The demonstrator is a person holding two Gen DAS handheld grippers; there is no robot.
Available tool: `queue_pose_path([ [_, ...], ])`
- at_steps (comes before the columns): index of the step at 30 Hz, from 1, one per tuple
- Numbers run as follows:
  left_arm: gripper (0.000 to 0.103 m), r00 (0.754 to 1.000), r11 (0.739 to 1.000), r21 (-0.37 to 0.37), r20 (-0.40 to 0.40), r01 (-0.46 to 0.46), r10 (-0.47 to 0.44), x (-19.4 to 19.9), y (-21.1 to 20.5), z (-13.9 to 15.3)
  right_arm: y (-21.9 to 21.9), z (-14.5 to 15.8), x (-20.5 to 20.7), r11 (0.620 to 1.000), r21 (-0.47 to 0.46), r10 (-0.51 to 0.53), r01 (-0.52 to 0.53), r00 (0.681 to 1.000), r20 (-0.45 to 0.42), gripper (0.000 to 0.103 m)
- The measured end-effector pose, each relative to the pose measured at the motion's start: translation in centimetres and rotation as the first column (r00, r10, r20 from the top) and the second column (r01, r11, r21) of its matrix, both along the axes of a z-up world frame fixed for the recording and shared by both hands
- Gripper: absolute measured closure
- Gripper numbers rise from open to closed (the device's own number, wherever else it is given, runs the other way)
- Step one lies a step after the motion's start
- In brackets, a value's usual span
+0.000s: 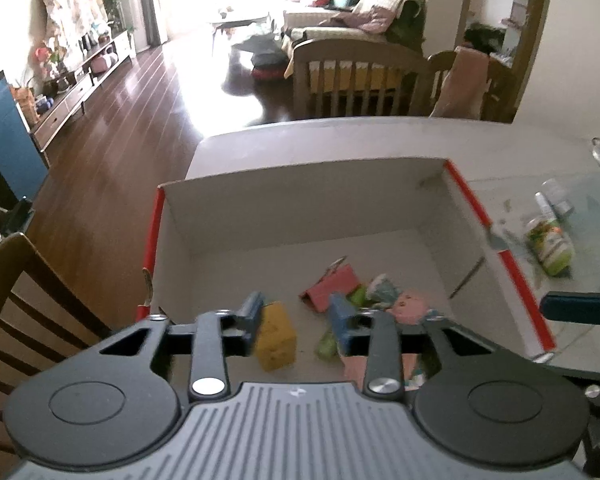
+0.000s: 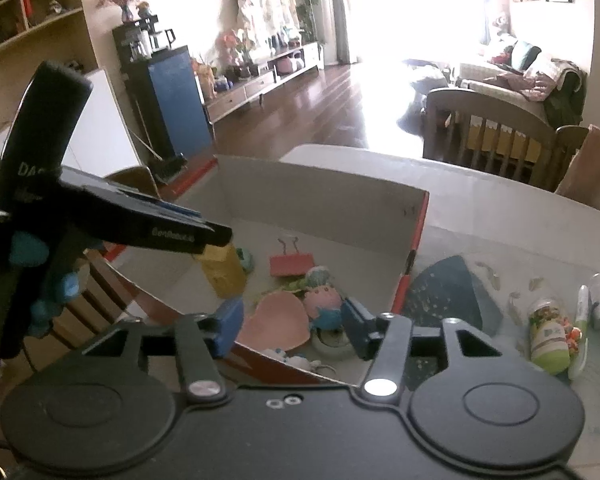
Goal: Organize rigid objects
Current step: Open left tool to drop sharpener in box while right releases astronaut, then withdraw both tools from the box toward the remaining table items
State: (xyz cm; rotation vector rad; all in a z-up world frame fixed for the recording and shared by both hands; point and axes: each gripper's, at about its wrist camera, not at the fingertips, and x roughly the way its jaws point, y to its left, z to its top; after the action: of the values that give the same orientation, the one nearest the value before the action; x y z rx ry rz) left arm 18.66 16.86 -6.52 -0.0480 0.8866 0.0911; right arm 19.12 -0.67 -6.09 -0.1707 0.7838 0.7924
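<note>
Overhead, left gripper (image 1: pixel 296 316) and right gripper (image 2: pixel 296 330) tilt downward, released, above the box (image 1: pixel 300 192).

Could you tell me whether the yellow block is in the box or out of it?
In: the yellow block rests on the floor of the box, inside its walls.

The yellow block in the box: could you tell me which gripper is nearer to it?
Left. The left gripper hangs open right above the yellow block, one finger beside it. The right gripper sits open nearer the box's front wall, above the pink heart-shaped dish.
</note>
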Motion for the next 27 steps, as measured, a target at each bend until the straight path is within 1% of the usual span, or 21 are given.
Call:
queue_pose_path([
  [1,0.04,1.0,1.0,-0.002,0.017,0.002,-0.002,-0.4,-0.2,0.4,-0.2,0.2,-0.1,1.0,0.007,0.0,0.0,1.0,0.003,0.045],
  [2,0.035,0.999,1.0,-0.008,0.037,0.005,-0.004,-0.8,-0.3,0.8,-0.4,0.4,-0.3,1.0,0.016,-0.001,0.0,1.0,0.006,0.044],
  [7,0.035,0.997,0.999,-0.022,0.079,0.025,-0.024,-2.0,-1.7,2.6,-1.5,1.6,-1.2,0.998,0.055,-0.005,0.004,1.0,0.023,0.037],
  [9,0.035,0.995,0.999,-0.023,0.092,0.033,-0.031,-2.5,-2.3,3.1,-2.2,2.0,-1.6,0.997,0.074,-0.005,0.003,1.0,0.027,0.032],
  [11,0.035,0.994,0.999,-0.027,0.101,0.04,-0.037,-2.9,-2.9,3.4,-2.8,2.4,-2.0,0.996,0.089,-0.012,0.009,0.999,0.032,0.022],
  [12,0.035,0.994,0.999,-0.03,0.105,0.044,-0.04,-3.1,-3.4,3.6,-3.1,2.6,-2.2,0.995,0.097,-0.016,0.012,0.999,0.035,0.02],
  [13,0.034,0.993,0.998,-0.032,0.11,0.049,-0.045,-3.3,-3.8,3.7,-3.4,2.7,-2.3,0.995,0.103,-0.02,0.016,0.999,0.038,0.018],
  [14,0.03,0.992,0.998,-0.033,0.114,0.055,-0.051,-3.4,-4.2,3.8,-3.9,2.8,-2.4,0.994,0.109,-0.025,0.021,0.999,0.04,0.015],
  [16,0.025,0.991,0.997,-0.033,0.124,0.064,-0.059,-3.6,-5.0,4.1,-4.6,3.1,-2.6,0.992,0.121,-0.035,0.03,0.999,0.041,0.012],
  [20,0.023,0.989,0.996,-0.046,0.131,0.072,-0.065,-3.8,-6.6,4.2,-6.6,3.7,-2.7,0.988,0.143,-0.06,0.053,0.997,0.045,0.008],
  [23,0.02,0.988,0.995,-0.054,0.136,0.08,-0.072,-3.6,-8.1,4.2,-8.4,3.8,-2.4,0.987,0.146,-0.08,0.072,0.996,0.049,0.008],
  [27,0.017,0.987,0.995,-0.042,0.138,0.094,-0.087,-3.1,-10.2,4.2,-11.2,3.8,-1.8,0.983,0.145,-0.12,0.111,0.991,0.055,0.008],
])
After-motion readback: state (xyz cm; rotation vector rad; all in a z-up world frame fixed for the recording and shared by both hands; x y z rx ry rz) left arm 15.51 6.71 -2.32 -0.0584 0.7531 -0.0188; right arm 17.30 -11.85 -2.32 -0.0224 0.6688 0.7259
